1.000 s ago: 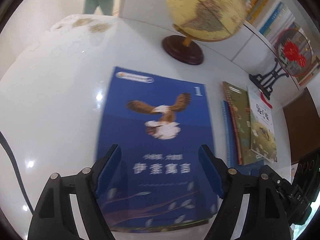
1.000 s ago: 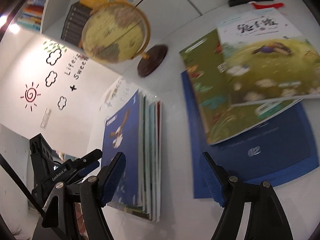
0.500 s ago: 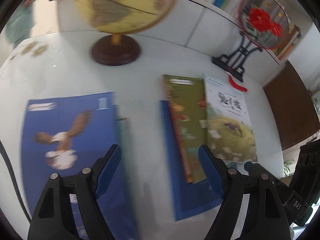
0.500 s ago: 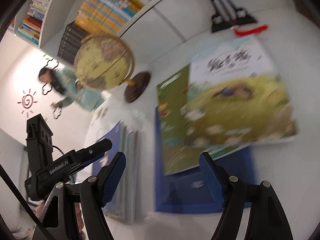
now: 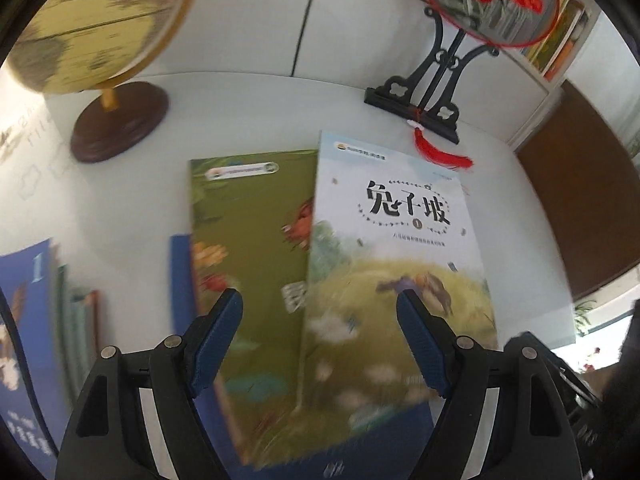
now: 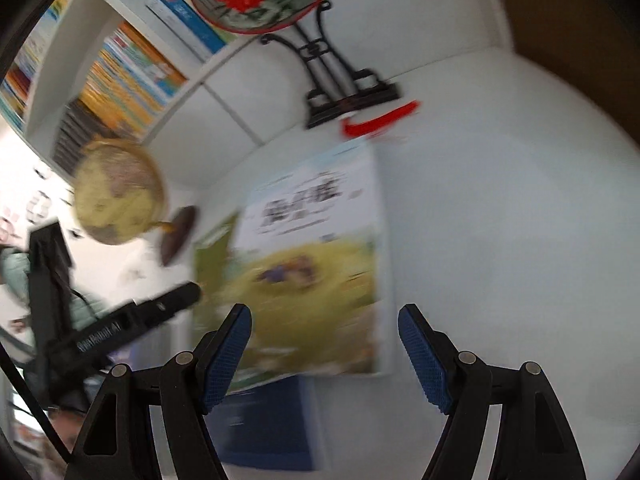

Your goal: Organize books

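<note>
blue book (image 5: 182, 300) mostly hidden under green book (image 5: 248, 248).

My tool's pads (image 5: 218, 336) are blue; the top book (image 5: 400, 264) is pale blue over yellow-green, the next book (image 5: 248, 232) olive.

Bright, motion-blurred (right worse), fisheye-warped edges.
</note>
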A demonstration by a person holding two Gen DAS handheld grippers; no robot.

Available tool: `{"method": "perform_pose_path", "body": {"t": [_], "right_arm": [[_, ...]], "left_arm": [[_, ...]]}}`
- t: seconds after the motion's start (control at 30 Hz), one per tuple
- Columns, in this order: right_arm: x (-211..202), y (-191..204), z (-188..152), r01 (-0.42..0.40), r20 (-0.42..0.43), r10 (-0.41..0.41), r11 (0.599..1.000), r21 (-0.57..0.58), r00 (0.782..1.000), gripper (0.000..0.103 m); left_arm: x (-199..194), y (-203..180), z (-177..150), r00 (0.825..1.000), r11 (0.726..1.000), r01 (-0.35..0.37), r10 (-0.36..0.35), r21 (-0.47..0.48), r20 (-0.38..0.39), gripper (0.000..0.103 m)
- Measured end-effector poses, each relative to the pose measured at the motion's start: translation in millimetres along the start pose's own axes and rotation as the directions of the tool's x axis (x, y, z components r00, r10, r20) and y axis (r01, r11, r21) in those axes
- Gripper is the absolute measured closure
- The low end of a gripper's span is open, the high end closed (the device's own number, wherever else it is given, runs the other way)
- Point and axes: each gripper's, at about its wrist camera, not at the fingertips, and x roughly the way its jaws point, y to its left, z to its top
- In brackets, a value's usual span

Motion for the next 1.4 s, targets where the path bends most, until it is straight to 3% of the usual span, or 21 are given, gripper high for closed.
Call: {"method": "perform_pose_path", "body": {"t": [0.07,0.13,0.2,0.23,0.37,0.4,0.73,1.4], "right_arm": [[4,-3,2,0.080,0.013,-0.080,0.996,-0.042,0.997,0.029],[13,-2,5,0.227,0.027,-0.225,0.967,-0.116,0.974,0.029],[23,-1,5,0.261,0.022,-0.262,0.949,-0.177,0.965,0.029],[27,0,5,0.256,0.012,-0.259,0.947,-0.193,0.966,0.029],[37,-4,4,0.224,-0.022,-0.231,0.960,-0.170,0.973,0.029],[38,-3,2,0.221,-0.026,-0.228,0.962,-0.160,0.973,0.028],[35,-4,-3,0.280,0.009,-0.282,0.948,-0.147,0.959,0.012],[22,-1,-19,0.322,0.017,-0.322,0.943,-0.081,0.947,0.009]], "left_arm": [[12,-11,0,0.999,0.999,-0.035,0.035,0.025,0.015,0.025],[24,-18,-1,0.997,0.996,-0.073,0.072,0.046,0.013,0.022],[30,-26,-5,0.990,0.987,-0.135,0.131,0.091,0.052,0.005],[34,-28,-7,0.989,0.984,-0.148,0.144,0.100,0.044,0.000],[30,-26,-25,0.970,0.983,-0.152,0.129,0.100,0.208,0.000],[27,-26,-27,0.968,0.984,-0.149,0.126,0.094,0.217,0.000],[26,-25,-28,0.967,0.984,-0.156,0.135,0.087,0.214,0.000],[26,-26,-28,0.967,0.984,-0.159,0.137,0.086,0.216,0.000]]}}
